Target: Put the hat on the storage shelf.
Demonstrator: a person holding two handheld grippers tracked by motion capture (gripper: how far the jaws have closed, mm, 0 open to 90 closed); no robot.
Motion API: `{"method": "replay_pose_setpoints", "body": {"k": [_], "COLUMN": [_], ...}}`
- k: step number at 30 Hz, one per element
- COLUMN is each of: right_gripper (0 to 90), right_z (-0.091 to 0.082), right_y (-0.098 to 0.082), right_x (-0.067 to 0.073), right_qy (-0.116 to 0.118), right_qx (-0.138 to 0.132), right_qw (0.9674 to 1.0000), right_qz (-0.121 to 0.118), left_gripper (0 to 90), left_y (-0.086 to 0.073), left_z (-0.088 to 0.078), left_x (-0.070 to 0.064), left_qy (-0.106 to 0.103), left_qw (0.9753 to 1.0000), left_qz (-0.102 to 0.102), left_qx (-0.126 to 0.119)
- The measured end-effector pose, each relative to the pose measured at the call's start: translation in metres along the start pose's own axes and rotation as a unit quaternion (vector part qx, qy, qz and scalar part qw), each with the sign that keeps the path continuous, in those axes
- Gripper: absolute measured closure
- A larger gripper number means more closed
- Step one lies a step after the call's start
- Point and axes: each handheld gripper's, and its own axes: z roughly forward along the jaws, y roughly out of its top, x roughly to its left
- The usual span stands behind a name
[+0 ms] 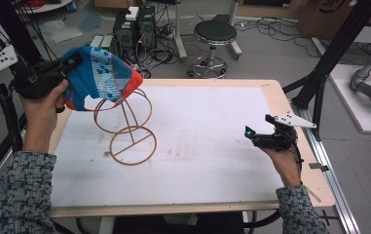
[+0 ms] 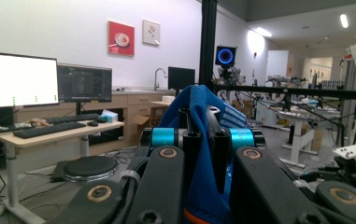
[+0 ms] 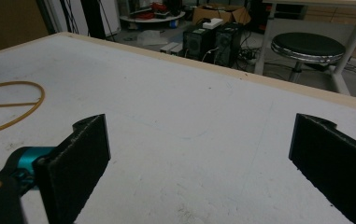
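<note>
L tongs (image 1: pixel 68 66): pinching blue-orange cap (image 1: pixel 100 78), up over wire stand (image 1: pixel 127 124).
R tongs (image 3: pixel 199 163): spread wide, nothing between, low over tabletop (image 1: pixel 212 146).

From above our side we look down over the whole table (image 1: pixel 270 97). Our left gripper camera faces level into the room; the right one skims low over the table's far edge, sharing the stool (image 1: pixel 215 33) (image 3: pixel 308 47).

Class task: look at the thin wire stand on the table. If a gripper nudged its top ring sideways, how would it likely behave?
The wire stand is thin open rod, so it is probably light and would slide easily on the table. Its top ring sits high on one slim stem, so it may wobble or tip. The blue cap pulling on it adds to that.
</note>
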Motion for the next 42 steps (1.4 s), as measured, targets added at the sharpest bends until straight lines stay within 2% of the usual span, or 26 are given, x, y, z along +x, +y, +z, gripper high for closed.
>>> {"method": "replay_pose_setpoints", "body": {"k": [2,6,11,16,22,27,34,42], "right_gripper": [5.1,5.1,5.0,5.1,5.1,5.1,5.1,5.2], "right_z": [0.000,0.000,0.000,-0.001,0.000,0.000,0.000,0.000], "right_y": [0.000,0.000,0.002,0.002,0.002,0.002,0.003,0.002], "right_x": [0.000,0.000,0.001,0.000,0.001,0.001,0.001,0.001], "right_qy": [0.000,0.000,0.000,0.000,0.002,0.001,0.001,0.003], "right_qx": [0.000,0.001,-0.003,-0.004,-0.004,-0.003,-0.003,-0.001], "right_qw": [1.0000,1.0000,1.0000,1.0000,1.0000,1.0000,1.0000,1.0000], "right_qz": [-0.001,0.000,-0.002,0.000,-0.002,-0.002,-0.003,-0.002], "left_gripper": [87.7,87.7,87.7,87.7,87.7,87.7,87.5,86.6], "left_y": [-0.002,-0.005,-0.010,-0.019,-0.025,-0.028,-0.033,-0.041], "left_z": [0.001,0.005,0.012,0.014,0.015,0.015,0.014,0.015], "left_x": [-0.002,-0.007,-0.013,-0.018,-0.025,-0.030,-0.033,-0.036], "left_qy": [-0.004,-0.014,-0.022,-0.029,-0.037,-0.042,-0.036,-0.013], "left_qw": [1.0000,0.9998,0.9992,0.9987,0.9974,0.9971,0.9968,0.9950], "left_qz": [-0.005,-0.003,0.006,0.000,0.011,0.015,0.024,0.056], "left_qx": [0.000,0.011,0.032,0.042,0.060,0.061,0.067,0.081]}}
